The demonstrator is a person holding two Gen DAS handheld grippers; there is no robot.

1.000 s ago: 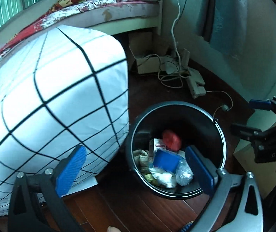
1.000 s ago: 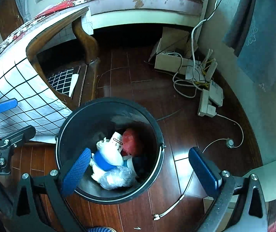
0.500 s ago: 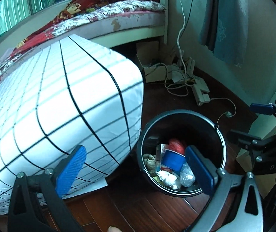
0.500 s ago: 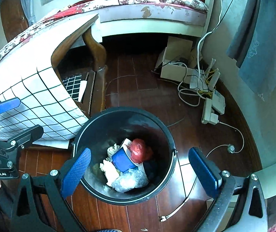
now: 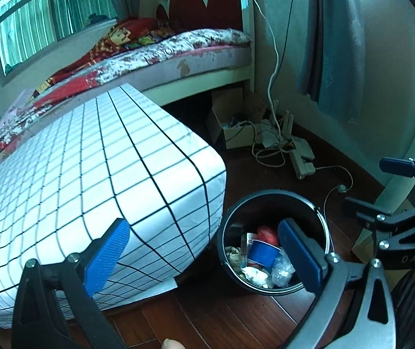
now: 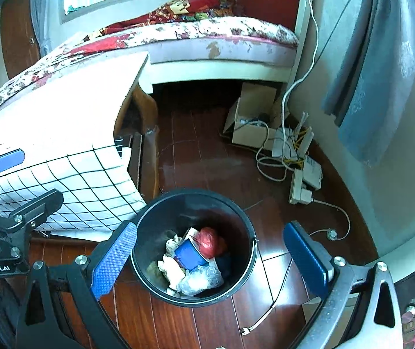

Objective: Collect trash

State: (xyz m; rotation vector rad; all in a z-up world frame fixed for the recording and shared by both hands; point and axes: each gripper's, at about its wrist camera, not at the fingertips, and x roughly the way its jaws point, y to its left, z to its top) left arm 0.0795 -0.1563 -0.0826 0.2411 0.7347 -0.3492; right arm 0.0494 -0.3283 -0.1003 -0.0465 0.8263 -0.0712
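Note:
A black round bin point(image 5: 268, 200) point(image 6: 245, 226) stands on the dark wood floor beside a table draped in a white grid-patterned cloth point(image 5: 91, 180) point(image 6: 70, 180). Inside lie a blue carton point(image 6: 188, 254) point(image 5: 261, 254), a red wad point(image 6: 208, 240) point(image 5: 267, 234), white crumpled paper point(image 6: 172, 267) and a clear plastic bag point(image 6: 200, 280). My left gripper point(image 5: 204, 257) hangs open above the bin's left side, nothing between its blue pads. Held over the bin, my right gripper point(image 6: 211, 261) is open and empty too. Each gripper shows at the edge of the other's view.
A bed point(image 6: 207, 43) with a floral cover and red heart headboard stands at the back. A cardboard box point(image 6: 251, 122), white cables and a power strip point(image 6: 302, 186) lie on the floor by the right wall. A blue-grey curtain point(image 5: 335, 43) hangs at the right.
Both grippers have risen and drawn back from the bin, which now looks smaller and lower in both views. More of the bed, headboard and tablecloth has come into view. The trash has not moved.

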